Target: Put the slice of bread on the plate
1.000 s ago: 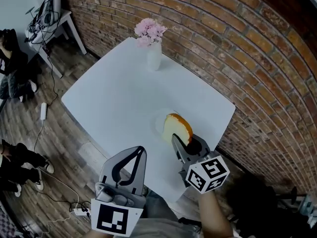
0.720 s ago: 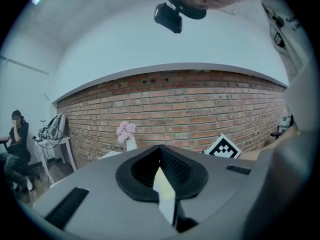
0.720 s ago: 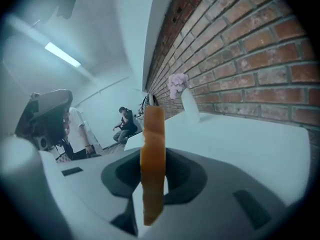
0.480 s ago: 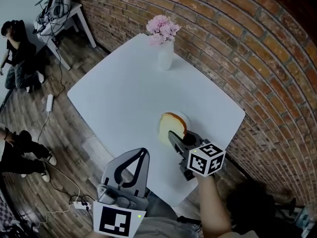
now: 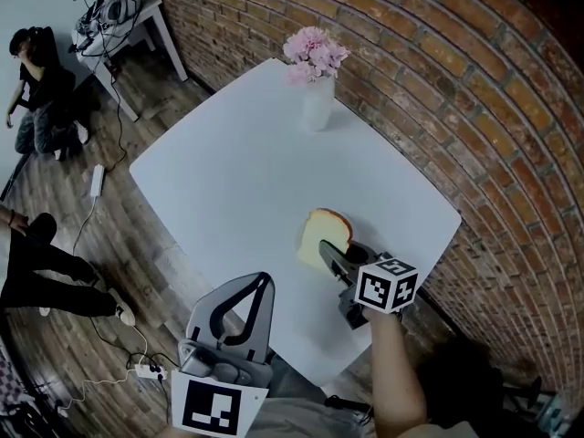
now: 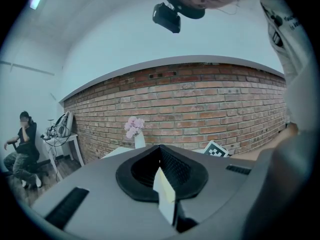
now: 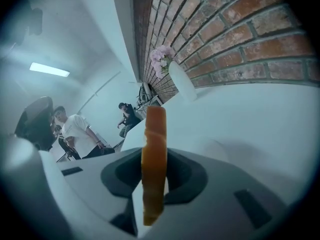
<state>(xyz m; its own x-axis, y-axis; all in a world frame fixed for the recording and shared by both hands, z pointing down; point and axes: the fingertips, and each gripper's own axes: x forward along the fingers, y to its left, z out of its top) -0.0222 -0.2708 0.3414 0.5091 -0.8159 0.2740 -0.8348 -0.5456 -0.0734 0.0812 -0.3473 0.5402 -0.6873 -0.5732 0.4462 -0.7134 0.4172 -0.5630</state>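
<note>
My right gripper (image 5: 327, 252) is shut on a slice of bread (image 5: 325, 235) with a golden crust and holds it low over the white table (image 5: 237, 172), tilted and close to the surface. In the right gripper view the bread slice (image 7: 154, 154) stands edge-on between the jaws. A faint round white plate (image 7: 217, 149) lies just beyond it and is hard to tell from the tabletop. My left gripper (image 5: 263, 281) hangs off the table's near edge with its jaws together and nothing in them. The left gripper view shows the left gripper (image 6: 160, 149) with its tips meeting.
A white vase of pink flowers (image 5: 317, 99) stands at the table's far side by the brick wall (image 5: 474, 89). On the wooden floor to the left are a small table with gear (image 5: 123, 12), cables, and people (image 5: 36, 71).
My right gripper has come down toward the table with the bread, and the slice has tipped from upright to flatter. The left gripper has barely shifted.
</note>
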